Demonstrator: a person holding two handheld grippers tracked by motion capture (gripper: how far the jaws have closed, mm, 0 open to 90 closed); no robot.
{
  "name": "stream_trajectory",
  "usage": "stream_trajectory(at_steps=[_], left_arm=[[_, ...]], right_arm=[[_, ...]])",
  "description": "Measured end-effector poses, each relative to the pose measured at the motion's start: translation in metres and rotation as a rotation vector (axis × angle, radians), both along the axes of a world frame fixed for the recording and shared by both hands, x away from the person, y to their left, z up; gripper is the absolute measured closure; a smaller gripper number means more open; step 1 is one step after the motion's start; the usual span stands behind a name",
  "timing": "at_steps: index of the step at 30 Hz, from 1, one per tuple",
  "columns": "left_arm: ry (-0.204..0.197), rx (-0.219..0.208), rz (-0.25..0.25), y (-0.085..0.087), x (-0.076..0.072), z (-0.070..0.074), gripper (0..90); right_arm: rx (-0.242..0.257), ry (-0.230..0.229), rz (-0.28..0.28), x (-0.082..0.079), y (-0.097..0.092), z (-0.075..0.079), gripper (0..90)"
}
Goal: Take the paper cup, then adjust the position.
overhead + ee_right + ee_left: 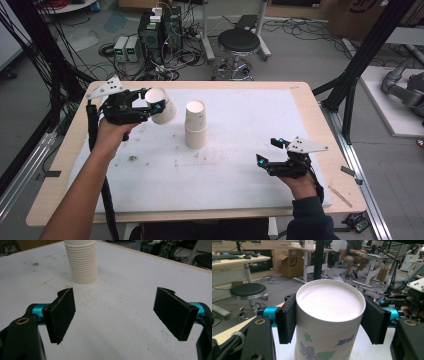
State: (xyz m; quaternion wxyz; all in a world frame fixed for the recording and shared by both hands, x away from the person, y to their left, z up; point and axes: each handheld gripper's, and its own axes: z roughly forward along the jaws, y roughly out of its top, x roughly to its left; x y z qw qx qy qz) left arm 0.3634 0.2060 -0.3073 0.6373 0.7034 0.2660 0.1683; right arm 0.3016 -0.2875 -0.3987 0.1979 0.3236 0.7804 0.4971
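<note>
Paper cup (329,322), thin and easy to crush, was gripped at its side walls by the left claw (150,106), lifted at the far left of the counter (310,107). Right claw (274,152) was open and empty, near right. Stack of cups (195,125) stood in the middle. The cup's inside was hidden.

Right gripper (115,315) gapes wide; ridged cup stack (81,261) stands beyond, seemingly upside-down.
</note>
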Motion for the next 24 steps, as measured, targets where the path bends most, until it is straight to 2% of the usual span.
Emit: stream_trajectory(at_steps=[3, 4, 9, 11, 14, 20, 24], left_arm=[[0.004, 0.015, 0.002, 0.003, -0.004, -0.005, 35.6], [0.008, 0.016, -0.002, 0.005, -0.006, -0.012, 35.6], [0.026, 0.027, -0.003, 0.004, -0.012, -0.025, 35.3], [0.030, 0.028, -0.003, 0.004, -0.014, -0.027, 35.2], [0.043, 0.036, -0.020, 0.002, -0.019, -0.035, 35.1], [0.044, 0.040, -0.046, -0.002, -0.026, -0.040, 35.1], [0.047, 0.057, -0.099, -0.011, -0.034, -0.049, 35.2]], right_arm=[[0.004, 0.000, 0.004, 0.001, 0.001, 0.000, 17.9], [0.000, 0.007, 0.012, 0.002, 0.002, -0.001, 17.9], [-0.006, 0.006, 0.024, 0.001, 0.004, 0.000, 17.9], [0.009, 0.010, 0.028, -0.001, 0.005, 0.002, 17.9], [0.029, 0.012, 0.042, -0.001, 0.007, 0.003, 17.9], [0.021, 0.017, 0.065, 0.000, 0.013, 0.003, 18.0], [0.023, 0.021, 0.086, -0.001, 0.017, 0.003, 17.9]])
